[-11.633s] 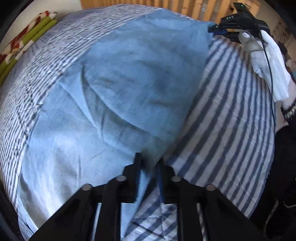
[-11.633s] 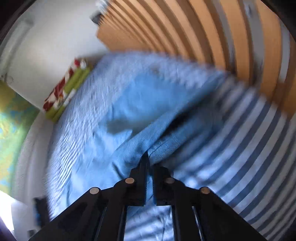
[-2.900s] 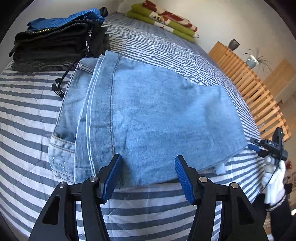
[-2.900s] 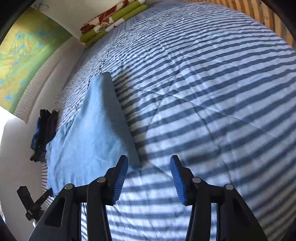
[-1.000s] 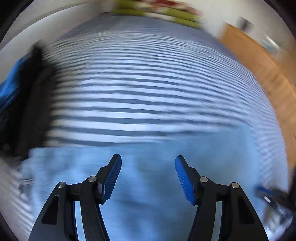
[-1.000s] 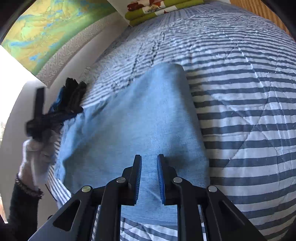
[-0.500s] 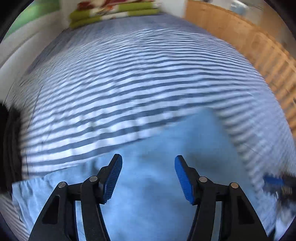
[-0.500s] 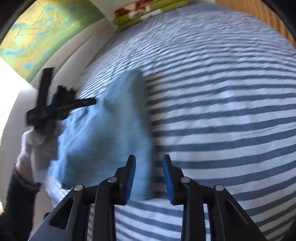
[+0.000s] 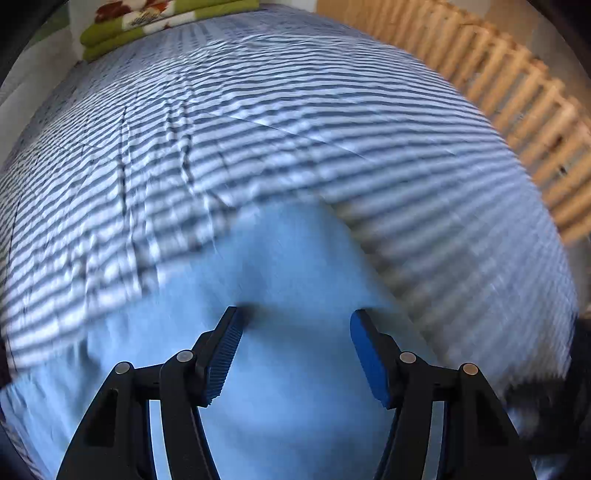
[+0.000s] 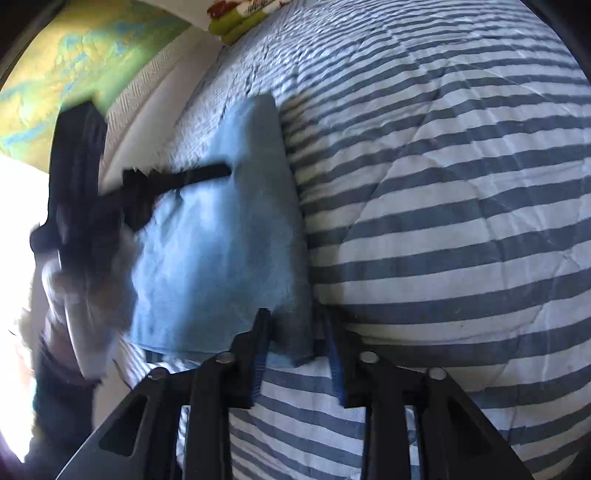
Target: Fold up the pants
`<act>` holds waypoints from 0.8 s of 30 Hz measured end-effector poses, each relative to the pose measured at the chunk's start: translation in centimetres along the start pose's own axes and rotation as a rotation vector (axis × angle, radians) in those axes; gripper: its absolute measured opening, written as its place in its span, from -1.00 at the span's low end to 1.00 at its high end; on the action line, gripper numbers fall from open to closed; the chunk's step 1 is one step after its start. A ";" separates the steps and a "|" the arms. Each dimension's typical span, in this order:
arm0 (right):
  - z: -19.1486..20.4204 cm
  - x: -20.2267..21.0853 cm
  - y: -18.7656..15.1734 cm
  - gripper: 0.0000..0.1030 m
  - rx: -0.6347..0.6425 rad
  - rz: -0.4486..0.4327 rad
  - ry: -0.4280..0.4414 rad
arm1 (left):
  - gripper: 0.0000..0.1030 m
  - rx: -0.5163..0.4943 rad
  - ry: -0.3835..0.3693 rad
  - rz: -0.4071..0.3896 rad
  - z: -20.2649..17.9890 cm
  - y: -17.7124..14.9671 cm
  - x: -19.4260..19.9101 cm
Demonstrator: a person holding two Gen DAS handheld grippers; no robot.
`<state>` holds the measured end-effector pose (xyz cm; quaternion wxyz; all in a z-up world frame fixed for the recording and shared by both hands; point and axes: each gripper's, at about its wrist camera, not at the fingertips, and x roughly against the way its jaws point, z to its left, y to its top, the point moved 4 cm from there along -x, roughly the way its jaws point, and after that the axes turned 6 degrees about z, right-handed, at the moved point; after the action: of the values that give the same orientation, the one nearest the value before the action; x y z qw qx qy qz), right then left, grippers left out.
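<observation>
Light blue folded jeans (image 9: 295,266) lie flat on the striped bed. My left gripper (image 9: 295,332) hangs open just over them, near their far edge, with only flat denim under its blue pads. In the right wrist view the jeans (image 10: 221,229) stretch away to the left. My right gripper (image 10: 297,328) sits at their near right corner, and its jaws are closing with the thick folded corner between them; I see no pad pressing. The left gripper (image 10: 207,171) shows there too, blurred, held by a hand in a white glove (image 10: 74,295).
The blue-and-white striped bedspread (image 9: 295,129) spreads in all directions around the jeans. A folded green and floral blanket (image 9: 159,22) lies at the far end. Wooden slats (image 9: 517,92) run along the right side. A green wall picture (image 10: 74,55) hangs by the bed's left side.
The left gripper has swept across the jeans toward their far edge, still open. The right gripper opened a little, came down at the jeans' near corner, and its jaws narrowed around it.
</observation>
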<state>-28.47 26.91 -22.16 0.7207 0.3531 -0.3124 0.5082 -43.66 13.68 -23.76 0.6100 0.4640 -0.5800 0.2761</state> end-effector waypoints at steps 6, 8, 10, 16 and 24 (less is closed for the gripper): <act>1.0 -0.1 -0.4 -0.59 0.073 0.012 -0.066 | 0.38 0.004 0.091 -0.015 0.5 4.9 -2.7; 1.5 -0.4 -0.3 -0.59 0.082 0.021 -0.066 | 0.40 0.037 0.090 -0.029 1.2 5.6 -2.2; 1.5 -0.4 -0.3 -0.59 0.077 0.023 -0.061 | 0.34 0.094 0.141 -0.045 2.8 6.3 -1.5; -0.1 -0.4 0.0 -0.56 -0.015 0.041 0.078 | 0.28 0.100 0.048 -0.108 3.8 3.6 3.7; -0.9 -0.9 0.0 -0.56 -0.071 0.073 0.179 | 0.33 -0.086 0.000 -0.101 -3.1 -11.4 6.8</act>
<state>-28.63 27.16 -23.35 0.7387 0.2688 -0.2774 0.5524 -31.17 10.28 -19.71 0.6426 0.4659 -0.5672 0.2196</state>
